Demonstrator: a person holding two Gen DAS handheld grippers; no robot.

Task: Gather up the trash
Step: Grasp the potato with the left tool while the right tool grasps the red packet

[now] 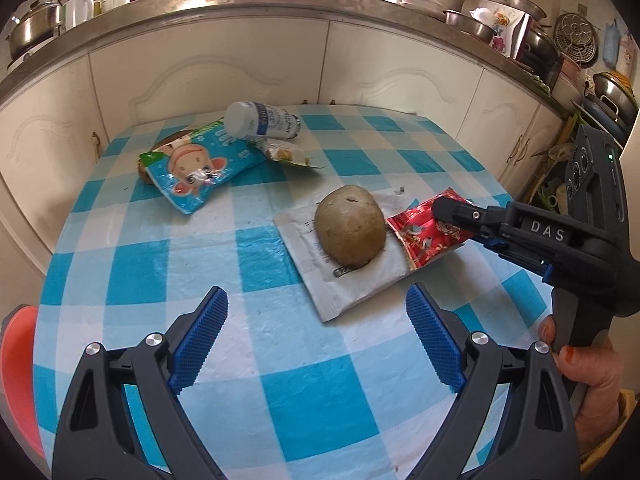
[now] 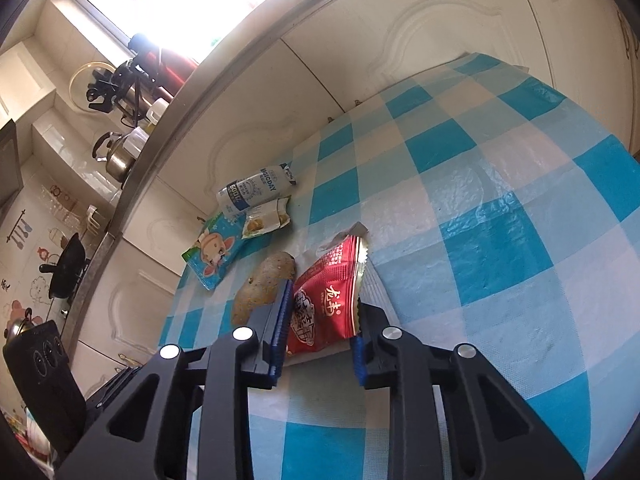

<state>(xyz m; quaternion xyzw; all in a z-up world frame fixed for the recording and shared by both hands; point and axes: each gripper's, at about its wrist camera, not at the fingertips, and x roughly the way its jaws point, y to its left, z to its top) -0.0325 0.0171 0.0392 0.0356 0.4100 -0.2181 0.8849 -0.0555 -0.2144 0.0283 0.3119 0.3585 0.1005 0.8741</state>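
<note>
One crinkly red foil packet (image 2: pixel 326 300)

— What's the surface?
— A table (image 1: pixel 132 268) under a blue-and-white checked cloth.
— And on it?
— Far side: a white bottle (image 1: pixel 262 121) on its side, a blue wrapper (image 1: pixel 196 168), a small snack packet (image 1: pixel 282 151). Nearer: a grey pouch (image 1: pixel 340 280) lying flat, a potato (image 1: pixel 350 229) on it, a red packet (image 1: pixel 428 236) just beside.

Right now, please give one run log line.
right gripper: around red wrapper, closure unclear | left gripper: open, empty | potato: on grey pouch
</note>
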